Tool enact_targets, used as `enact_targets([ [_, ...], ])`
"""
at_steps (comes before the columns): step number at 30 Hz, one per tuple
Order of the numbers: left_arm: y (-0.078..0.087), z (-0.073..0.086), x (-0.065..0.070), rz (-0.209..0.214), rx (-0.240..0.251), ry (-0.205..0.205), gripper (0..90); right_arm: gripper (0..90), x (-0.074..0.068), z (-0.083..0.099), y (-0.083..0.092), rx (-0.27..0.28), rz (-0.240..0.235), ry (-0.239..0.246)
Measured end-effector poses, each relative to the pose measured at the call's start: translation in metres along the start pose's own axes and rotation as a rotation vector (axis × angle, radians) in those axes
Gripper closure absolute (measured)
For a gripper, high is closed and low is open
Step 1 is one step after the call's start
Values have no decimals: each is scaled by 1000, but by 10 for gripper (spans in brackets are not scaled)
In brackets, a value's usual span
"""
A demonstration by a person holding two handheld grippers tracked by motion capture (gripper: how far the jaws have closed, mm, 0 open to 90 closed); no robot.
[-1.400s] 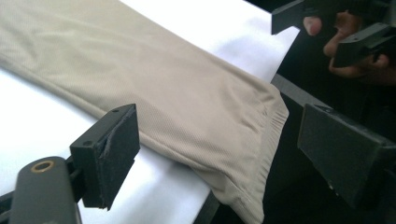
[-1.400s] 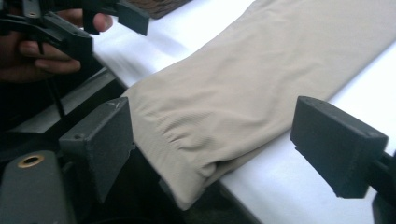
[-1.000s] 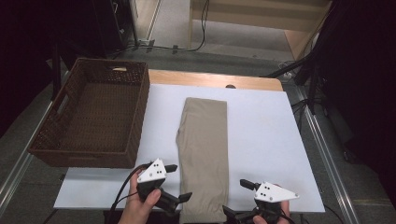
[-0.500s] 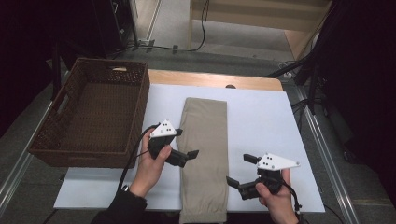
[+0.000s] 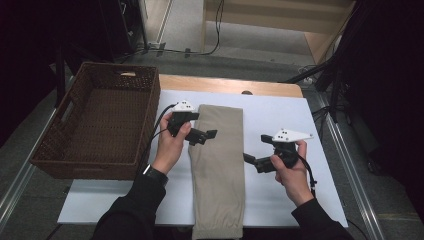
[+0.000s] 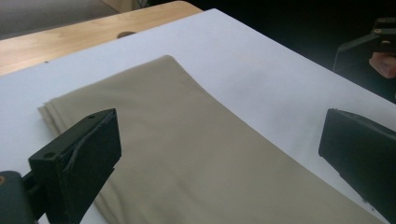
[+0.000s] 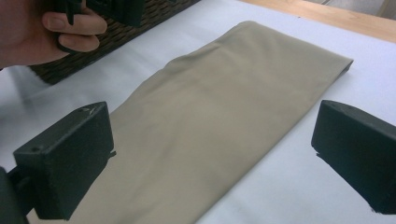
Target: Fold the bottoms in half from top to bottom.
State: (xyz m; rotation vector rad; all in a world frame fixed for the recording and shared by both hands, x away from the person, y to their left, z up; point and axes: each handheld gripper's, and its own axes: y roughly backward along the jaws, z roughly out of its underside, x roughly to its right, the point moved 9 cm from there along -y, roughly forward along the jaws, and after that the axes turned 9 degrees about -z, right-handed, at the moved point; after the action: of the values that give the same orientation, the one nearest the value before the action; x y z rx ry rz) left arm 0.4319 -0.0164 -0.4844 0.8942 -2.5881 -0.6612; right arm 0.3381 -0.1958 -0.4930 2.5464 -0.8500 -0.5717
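Khaki folded trousers [image 5: 218,160], one pair, lie between two released claws, left claw [image 5: 206,136] and right claw [image 5: 251,161], beside one wicker basket [image 5: 52,162].

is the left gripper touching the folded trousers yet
Apart. In the left gripper view, the left gripper hangs open above the trousers, nothing pinched.

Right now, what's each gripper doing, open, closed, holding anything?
Left gripper: open, empty, over the folded khaki cloth.
Right gripper: open, empty, at the cloth's right edge.
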Motion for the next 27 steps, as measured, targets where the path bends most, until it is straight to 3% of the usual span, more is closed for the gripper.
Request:
enact_targets([
  [7, -23, -1, -30, -36, -39, 59, 0, 0, 32, -12, -28, -24, -17, -21],
  [13, -40, 4, -53, -87, -94, 111, 10, 0, 60, -22, -48, -39, 6, -39],
  [21, -58, 10, -79, -149, -146, 167, 163, 0, 87, -35, -65, -40, 1, -80],
  [26, -69, 12, -94, -228, -181, 181, 289, 0, 103, -38, -76, -65, -13, -116],
  [27, -71, 12, -97, -252, -185, 177, 319, 86, 108, -39, -78, -65, 6, -122],
])
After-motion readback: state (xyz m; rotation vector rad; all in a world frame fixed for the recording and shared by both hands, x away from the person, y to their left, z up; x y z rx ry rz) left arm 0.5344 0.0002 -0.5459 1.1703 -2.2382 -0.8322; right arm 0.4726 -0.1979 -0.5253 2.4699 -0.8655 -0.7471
